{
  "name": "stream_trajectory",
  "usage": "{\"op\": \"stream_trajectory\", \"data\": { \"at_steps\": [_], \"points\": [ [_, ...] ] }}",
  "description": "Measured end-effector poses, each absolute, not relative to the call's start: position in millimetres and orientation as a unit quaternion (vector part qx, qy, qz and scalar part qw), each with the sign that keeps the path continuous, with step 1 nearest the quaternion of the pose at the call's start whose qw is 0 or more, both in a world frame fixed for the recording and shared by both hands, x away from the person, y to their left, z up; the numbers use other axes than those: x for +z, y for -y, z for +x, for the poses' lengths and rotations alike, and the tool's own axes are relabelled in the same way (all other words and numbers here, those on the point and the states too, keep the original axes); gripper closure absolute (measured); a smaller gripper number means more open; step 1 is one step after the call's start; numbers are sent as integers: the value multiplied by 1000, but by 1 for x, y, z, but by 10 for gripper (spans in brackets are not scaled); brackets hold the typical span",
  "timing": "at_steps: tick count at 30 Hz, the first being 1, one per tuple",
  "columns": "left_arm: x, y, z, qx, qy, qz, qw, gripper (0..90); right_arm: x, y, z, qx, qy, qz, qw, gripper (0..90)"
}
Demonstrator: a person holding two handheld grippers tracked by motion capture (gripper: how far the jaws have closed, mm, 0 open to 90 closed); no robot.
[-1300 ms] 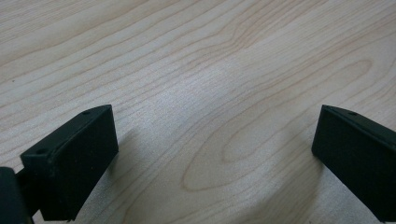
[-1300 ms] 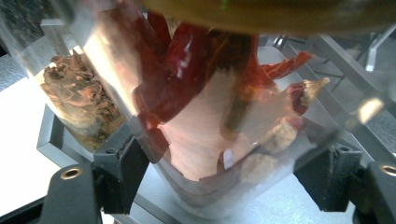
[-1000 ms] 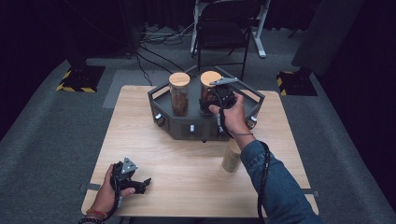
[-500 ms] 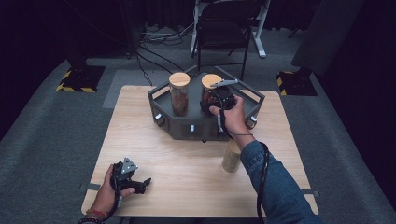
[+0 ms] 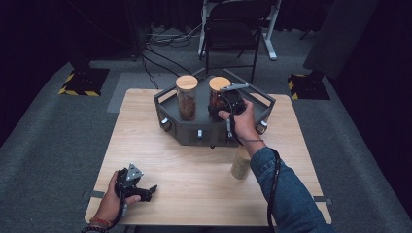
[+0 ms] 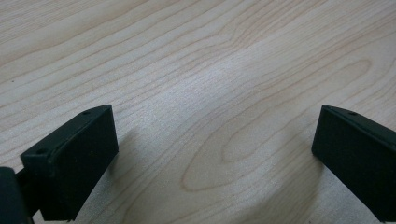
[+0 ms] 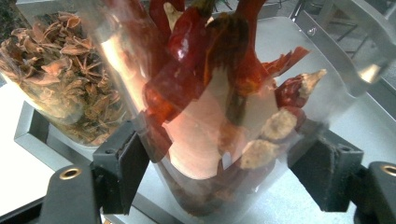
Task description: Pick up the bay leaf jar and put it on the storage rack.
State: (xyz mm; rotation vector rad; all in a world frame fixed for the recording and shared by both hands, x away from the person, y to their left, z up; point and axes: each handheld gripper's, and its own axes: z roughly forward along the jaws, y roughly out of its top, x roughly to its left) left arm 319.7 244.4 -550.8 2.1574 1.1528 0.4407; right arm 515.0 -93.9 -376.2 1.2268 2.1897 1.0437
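A glass jar of red dried chillies [image 5: 218,93] with a wooden lid stands in the dark grey tray [image 5: 214,135] at the back of the table. My right gripper [image 5: 217,109] is shut on its lower body. In the right gripper view the two pads press the chilli jar [image 7: 224,93] from both sides. Just to the left of it in the tray is a second jar [image 5: 187,99], holding star anise [image 7: 65,93]. My left gripper [image 5: 147,191] rests on the table at the front left, open, with bare wood between its jaws [image 6: 215,154].
A third jar [image 5: 241,163] with pale contents stands on the table in front of the tray, beside my right forearm. The tray has raised rims [image 7: 322,37]. A chair [image 5: 231,29] stands behind the table.
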Motion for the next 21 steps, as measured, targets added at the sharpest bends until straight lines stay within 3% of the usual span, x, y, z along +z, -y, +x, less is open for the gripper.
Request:
{"op": "stream_trajectory", "data": {
  "at_steps": [14, 21],
  "points": [
    [-551, -244, 320, 168, -439, 822, 322, 2, -378, 96, 513, 372, -781, 451, 219, 158],
    [-551, -244, 320, 168, -439, 822, 322, 2, -378, 97, 512, 358, -780, 455, 236, 31]
  ]
}}
